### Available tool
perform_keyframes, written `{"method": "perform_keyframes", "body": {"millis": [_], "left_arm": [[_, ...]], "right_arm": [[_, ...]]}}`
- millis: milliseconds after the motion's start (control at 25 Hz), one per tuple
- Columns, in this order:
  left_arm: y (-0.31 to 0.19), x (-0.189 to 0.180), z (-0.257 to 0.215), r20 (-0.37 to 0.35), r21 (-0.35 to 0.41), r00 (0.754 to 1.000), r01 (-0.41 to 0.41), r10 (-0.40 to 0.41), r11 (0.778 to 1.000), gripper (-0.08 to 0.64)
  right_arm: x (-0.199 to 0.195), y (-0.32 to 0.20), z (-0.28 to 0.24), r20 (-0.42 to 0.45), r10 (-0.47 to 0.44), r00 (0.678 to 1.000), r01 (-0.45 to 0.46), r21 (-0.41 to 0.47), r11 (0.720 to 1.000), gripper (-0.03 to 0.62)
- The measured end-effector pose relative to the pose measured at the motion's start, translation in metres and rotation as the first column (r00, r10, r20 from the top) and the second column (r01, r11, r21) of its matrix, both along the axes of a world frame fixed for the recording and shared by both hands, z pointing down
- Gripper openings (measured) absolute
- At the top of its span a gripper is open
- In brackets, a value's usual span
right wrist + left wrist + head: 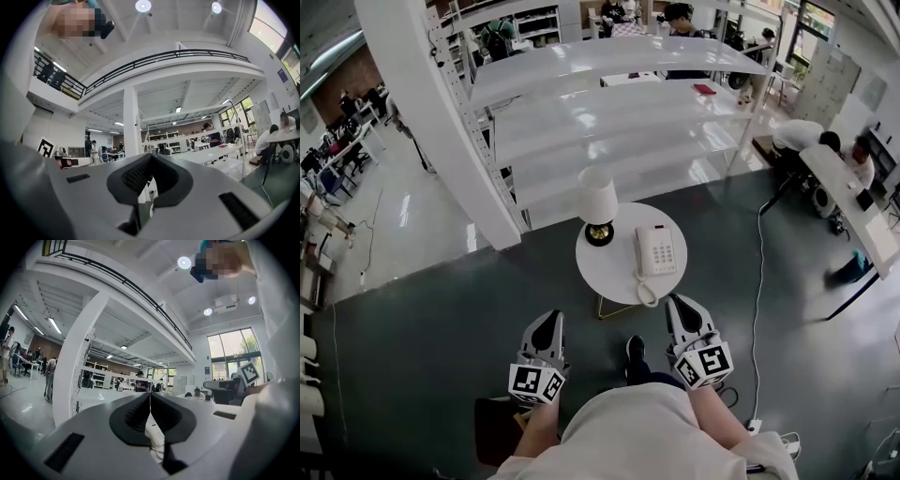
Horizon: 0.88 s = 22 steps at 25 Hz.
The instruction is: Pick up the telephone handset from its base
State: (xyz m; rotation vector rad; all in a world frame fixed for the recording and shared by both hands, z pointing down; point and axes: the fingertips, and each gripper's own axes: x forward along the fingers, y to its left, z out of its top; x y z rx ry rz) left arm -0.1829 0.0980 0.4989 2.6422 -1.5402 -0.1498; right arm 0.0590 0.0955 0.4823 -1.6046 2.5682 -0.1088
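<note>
A white telephone (657, 249) lies on a small round white table (605, 267), its handset (643, 249) resting on the base's left side. The coiled cord (645, 289) hangs towards the table's near edge. In the head view my left gripper (549, 317) is short of the table, to its lower left, shut and empty. My right gripper (678, 300) is just off the table's near right edge, close to the cord, also shut with nothing held. In the left gripper view the shut left gripper (150, 401) shows part of the telephone (157, 434) below its jaws. The right gripper (151, 161) is likewise shut in its own view.
A table lamp (598, 211) with a white shade stands on the table left of the phone. White shelving (619, 122) and a white pillar (441, 122) rise behind. A cable (759, 281) runs over the dark floor at right, near people at a desk (848, 178).
</note>
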Motion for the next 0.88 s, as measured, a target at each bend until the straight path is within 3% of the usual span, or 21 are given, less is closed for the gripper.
{"method": "perform_keyframes", "body": {"millis": [360, 880], "left_arm": [[-0.082, 0.007, -0.003, 0.017, -0.002, 0.999, 0.038, -0.038, 0.999, 0.02], [-0.207, 0.045, -0.019, 0.04, 0.008, 0.996, 0.079, -0.08, 0.997, 0.02]], "right_arm": [[0.009, -0.088, -0.001, -0.004, -0.027, 1.0, 0.027, 0.022, 0.999, 0.003], [0.037, -0.222, -0.002, 0.004, -0.106, 0.994, 0.106, 0.012, 0.994, 0.0]]}}
